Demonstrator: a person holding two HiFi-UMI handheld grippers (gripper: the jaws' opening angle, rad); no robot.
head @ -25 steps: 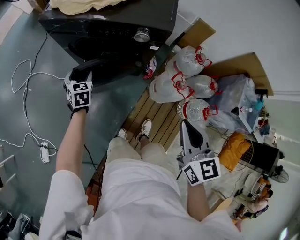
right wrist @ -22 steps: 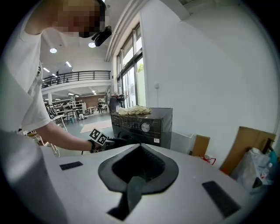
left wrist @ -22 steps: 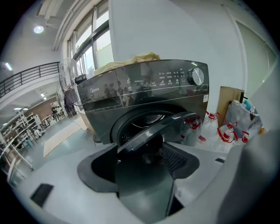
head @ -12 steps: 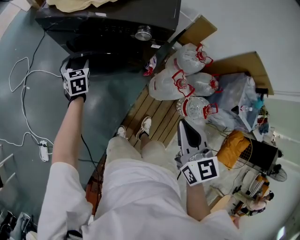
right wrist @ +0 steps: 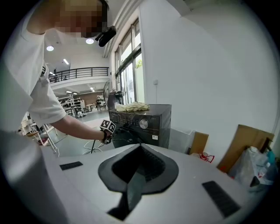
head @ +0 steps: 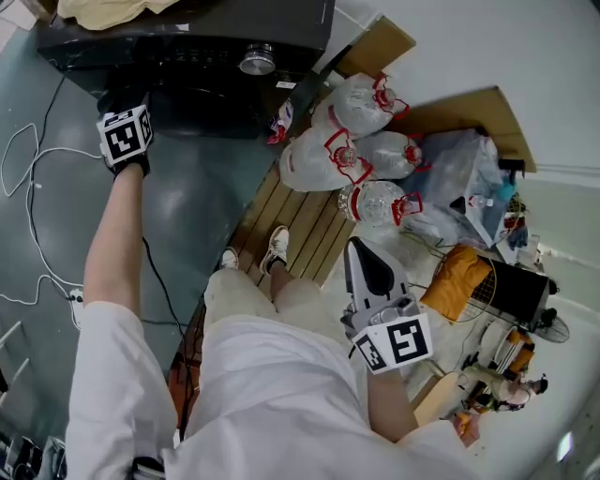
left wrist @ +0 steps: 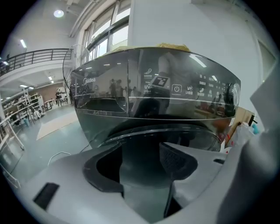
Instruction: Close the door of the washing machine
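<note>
Grey-green floor [head: 187, 216] runs under a black washing machine [head: 216, 37] that stands at its far edge, next to a wooden pallet [head: 291, 216] loaded with bagged water bottles [head: 337, 159]. A pale cloth [head: 103, 7] lies on the machine's top and a silver dial [head: 257, 63] sits near its front right corner.

The door [left wrist: 166, 129] is on the machine's front, below the control panel. In the left gripper view its curved glass rim lies close against the front. Whether the latch has caught cannot be told.

The left gripper [left wrist: 146, 153] is at the left side of the door, pointing down at it. Its jaws stand partly apart and are closing. Nothing is between the pads, as the door lies just beyond the tips. The right gripper [right wrist: 139, 148] hangs back by the person's waist, well apart from the machine, with its jaws together and empty.

The step in hand looks like the final push. It should go best with the jaw tips set on the door's rim, on the side away from the hinge. The push should drive squarely into the machine's front, not sideways along the glass. A firm, short press should seat the catch. Pinching the rim would only drag the door back out.
</note>
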